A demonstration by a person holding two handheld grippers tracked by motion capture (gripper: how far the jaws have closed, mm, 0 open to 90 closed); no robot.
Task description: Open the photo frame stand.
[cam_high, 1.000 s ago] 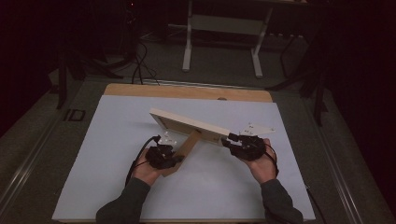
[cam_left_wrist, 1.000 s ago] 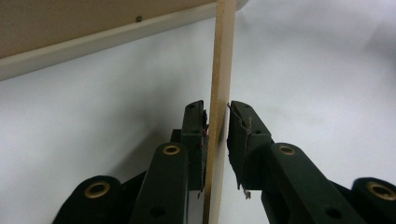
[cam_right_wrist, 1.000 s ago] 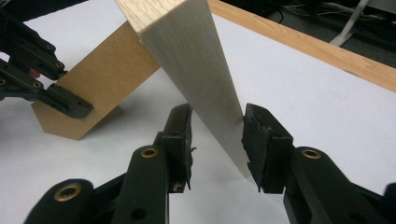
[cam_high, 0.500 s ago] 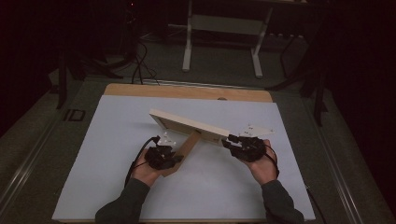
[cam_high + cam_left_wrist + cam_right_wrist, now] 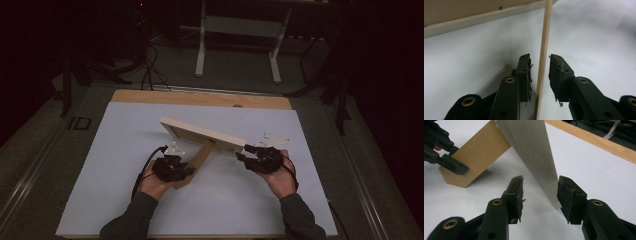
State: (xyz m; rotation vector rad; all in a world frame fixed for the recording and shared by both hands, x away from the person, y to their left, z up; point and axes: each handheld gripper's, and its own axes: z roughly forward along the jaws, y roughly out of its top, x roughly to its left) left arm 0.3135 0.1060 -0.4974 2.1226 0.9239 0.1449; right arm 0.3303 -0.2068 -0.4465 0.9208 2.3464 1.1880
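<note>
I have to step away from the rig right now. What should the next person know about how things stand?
Left claw: jaws just opened further; they straddle the brown easel leg with a gap on each side, not gripping.
Right claw: jaws also just opened further, standing either side of the picture frame at its low end, pads off it.
The frame stands tilted on the white table sheet, face away from the person, leg swung out behind it.
Done: leg unfolded, frame propped.
Left: probably draw both claws back and check that the frame stands by itself.
</note>
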